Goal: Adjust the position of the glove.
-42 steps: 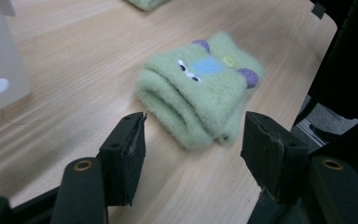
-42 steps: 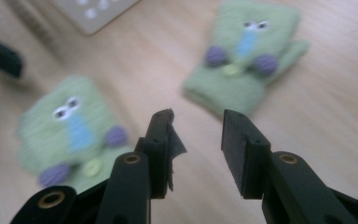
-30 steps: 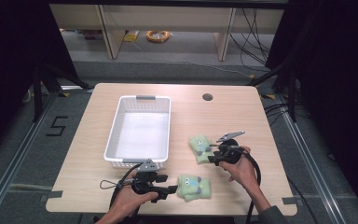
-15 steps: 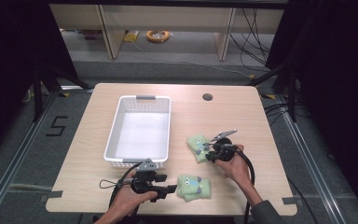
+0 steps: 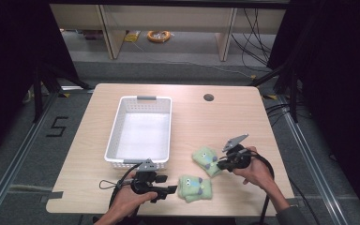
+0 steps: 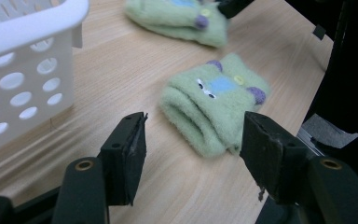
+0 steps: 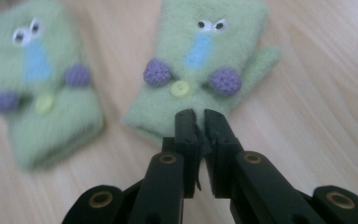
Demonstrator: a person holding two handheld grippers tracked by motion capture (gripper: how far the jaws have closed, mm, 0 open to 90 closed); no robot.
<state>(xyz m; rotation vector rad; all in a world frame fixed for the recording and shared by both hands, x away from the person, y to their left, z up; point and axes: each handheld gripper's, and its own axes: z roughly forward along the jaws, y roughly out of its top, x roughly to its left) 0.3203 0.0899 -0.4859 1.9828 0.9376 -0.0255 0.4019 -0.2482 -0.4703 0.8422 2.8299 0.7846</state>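
Observation:
Two green mittens with cartoon faces lie on the table's front right. My right gripper [image 5: 219, 164] [image 7: 198, 114] comes at the farther mitten [image 5: 206, 159] [image 7: 200, 60] from the right. Its jaws have just been closing and now pinch that mitten's near edge. My left gripper [image 5: 173, 190] [image 6: 193, 135] rests low on the table, open. The nearer mitten [image 5: 194, 187] [image 6: 214, 107] lies just ahead of its jaws, its end between the tips, untouched. That nearer mitten [image 7: 32, 93] is blurred at the left of the right gripper view.
A white perforated basket [image 5: 140, 99] [image 6: 28, 28] stands empty left of the mittens, close to my left gripper. A small round hole [image 5: 208, 97] sits in the table top at the back right. The table's front edge is near both hands.
My right gripper has shifted left to the farther mitten's edge and its jaws have come together there. The left gripper and both mittens have stayed in place.

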